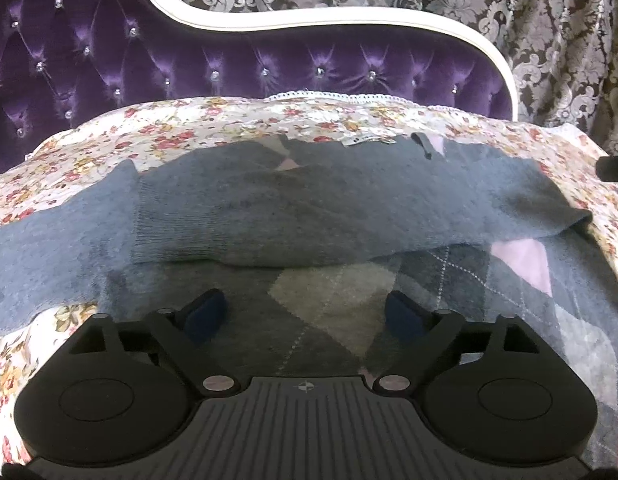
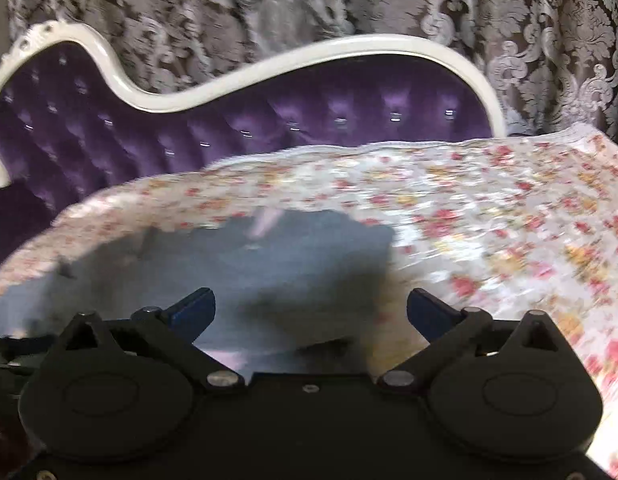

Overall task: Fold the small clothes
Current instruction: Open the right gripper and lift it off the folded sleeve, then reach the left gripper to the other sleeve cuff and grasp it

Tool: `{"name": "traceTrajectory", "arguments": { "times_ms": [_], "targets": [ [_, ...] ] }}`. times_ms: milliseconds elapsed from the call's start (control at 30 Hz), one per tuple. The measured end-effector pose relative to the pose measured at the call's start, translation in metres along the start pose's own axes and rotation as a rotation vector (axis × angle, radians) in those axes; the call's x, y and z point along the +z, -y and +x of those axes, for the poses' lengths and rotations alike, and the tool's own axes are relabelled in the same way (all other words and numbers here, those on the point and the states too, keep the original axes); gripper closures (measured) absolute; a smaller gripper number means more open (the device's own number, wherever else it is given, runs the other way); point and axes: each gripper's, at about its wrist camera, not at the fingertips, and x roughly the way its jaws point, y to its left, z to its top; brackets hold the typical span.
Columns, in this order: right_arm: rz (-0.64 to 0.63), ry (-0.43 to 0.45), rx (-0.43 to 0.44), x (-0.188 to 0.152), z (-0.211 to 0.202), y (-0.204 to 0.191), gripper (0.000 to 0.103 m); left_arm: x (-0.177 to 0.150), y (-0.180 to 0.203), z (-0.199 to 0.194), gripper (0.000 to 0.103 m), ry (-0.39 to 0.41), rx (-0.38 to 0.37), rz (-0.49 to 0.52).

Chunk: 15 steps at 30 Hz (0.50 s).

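Sweater: a grey knitted sweater (image 1: 309, 208) with an argyle front of pink, cream and dark diamonds lies spread flat on the floral sheet (image 1: 237, 120), just in front of the purple headboard (image 1: 157, 56).
Sleeve: one plain grey sleeve (image 1: 349, 216) is folded across the body of the sweater, its ribbed cuff (image 1: 169, 236) ending toward the left in the left wrist view.
Other sleeve: a second grey sleeve (image 1: 49, 240) stretches off to the left edge, flat on the sheet.
Collar: a small white label (image 1: 369, 142) shows at the sweater's far edge, the side nearest the headboard.
Left gripper: the left gripper (image 1: 305, 314) hovers over the argyle front on the near side of the sweater, away from the headboard; its jaws stand wide apart, nothing is pinched between the blue pads (image 1: 207, 314), and the knit lies loose beneath them.
Right gripper: the right gripper (image 2: 311, 314) has its jaws spread fully, with no cloth caught in them; below sits the blurred right end of the sweater (image 2: 269, 264).
Blur: the right wrist view is smeared, so fine detail of the knit there cannot be made out.
Sheet: the floral sheet (image 2: 489, 220) runs bare to the right of the sweater.
Backdrop: a damask curtain (image 1: 549, 40) hangs behind the headboard's white frame (image 1: 349, 26).
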Motion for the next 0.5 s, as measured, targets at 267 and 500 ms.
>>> {"name": "traceTrajectory", "arguments": {
  "times_ms": [267, 500],
  "targets": [
    [0.055, -0.048, 0.128, -0.031, -0.020, -0.070, 0.001, 0.007, -0.029, -0.028, 0.014, -0.017, 0.005, -0.108],
    [0.005, -0.108, 0.245, -0.060, -0.013, -0.110, 0.000, 0.001, -0.115, -0.074, 0.015, -0.022, 0.109, -0.304]
  ]
}}
